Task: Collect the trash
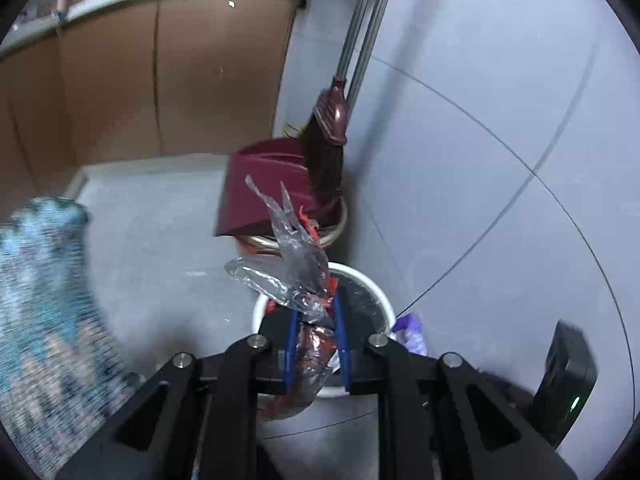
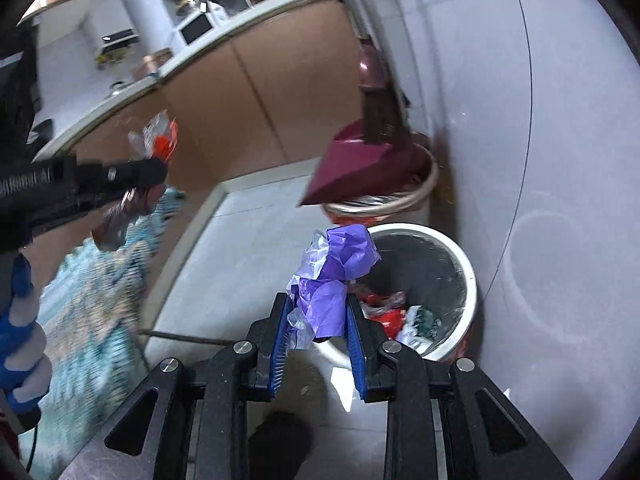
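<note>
My left gripper [image 1: 316,312] is shut on a crumpled clear and red plastic wrapper [image 1: 292,264], held above the white trash bin [image 1: 380,300]. My right gripper [image 2: 316,312] is shut on a wad of purple paper with clear plastic [image 2: 336,272], held just left of the white bin's rim [image 2: 470,280]; the bin holds red and white litter [image 2: 396,312]. The left gripper [image 2: 132,176] with its wrapper [image 2: 160,140] shows at the left of the right wrist view. The purple wad [image 1: 410,330] shows at the right of the left wrist view.
A second bin [image 2: 400,200] behind the white one holds a maroon dustpan [image 1: 264,184] and a broom [image 1: 328,140] leaning on the grey wall. Brown cabinets [image 1: 180,80] run along the back. A teal patterned rug [image 1: 44,300] lies on the floor at left.
</note>
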Action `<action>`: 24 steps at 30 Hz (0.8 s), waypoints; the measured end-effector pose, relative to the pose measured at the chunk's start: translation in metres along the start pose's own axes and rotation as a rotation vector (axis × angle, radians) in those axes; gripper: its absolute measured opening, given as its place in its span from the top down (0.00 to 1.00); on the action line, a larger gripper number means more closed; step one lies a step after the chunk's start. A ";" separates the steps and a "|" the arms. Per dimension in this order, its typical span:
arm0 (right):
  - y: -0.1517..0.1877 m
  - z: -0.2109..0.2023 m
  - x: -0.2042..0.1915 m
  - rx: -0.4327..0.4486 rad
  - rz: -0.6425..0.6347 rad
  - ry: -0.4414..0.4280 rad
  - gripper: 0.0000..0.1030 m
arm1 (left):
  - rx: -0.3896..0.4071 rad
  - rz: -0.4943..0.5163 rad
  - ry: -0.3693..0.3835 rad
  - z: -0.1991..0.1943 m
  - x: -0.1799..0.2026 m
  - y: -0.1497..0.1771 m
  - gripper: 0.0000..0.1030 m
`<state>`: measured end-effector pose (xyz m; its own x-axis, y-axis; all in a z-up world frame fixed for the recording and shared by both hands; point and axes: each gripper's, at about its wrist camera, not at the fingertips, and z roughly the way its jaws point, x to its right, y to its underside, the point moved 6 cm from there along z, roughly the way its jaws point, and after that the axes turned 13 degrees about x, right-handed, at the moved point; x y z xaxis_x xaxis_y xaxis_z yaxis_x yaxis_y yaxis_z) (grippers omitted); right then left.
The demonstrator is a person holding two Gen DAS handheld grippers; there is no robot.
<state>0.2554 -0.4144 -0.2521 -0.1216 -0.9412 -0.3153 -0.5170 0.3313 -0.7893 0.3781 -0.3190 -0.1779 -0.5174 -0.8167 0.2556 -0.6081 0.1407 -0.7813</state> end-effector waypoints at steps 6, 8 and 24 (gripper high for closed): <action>0.004 0.038 0.027 -0.009 -0.010 0.051 0.68 | -0.051 -0.066 0.074 0.069 0.012 0.008 0.74; 0.006 0.048 0.038 -0.011 -0.023 0.077 0.62 | -0.061 -0.081 0.083 0.081 0.013 0.012 0.63; 0.000 -0.006 -0.003 0.049 -0.047 0.102 0.40 | 0.083 -0.030 0.008 -0.024 0.000 0.010 0.61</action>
<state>0.2505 -0.4125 -0.2480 -0.1853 -0.9567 -0.2242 -0.4827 0.2874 -0.8273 0.3574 -0.3045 -0.1719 -0.5043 -0.8155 0.2839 -0.5715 0.0687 -0.8177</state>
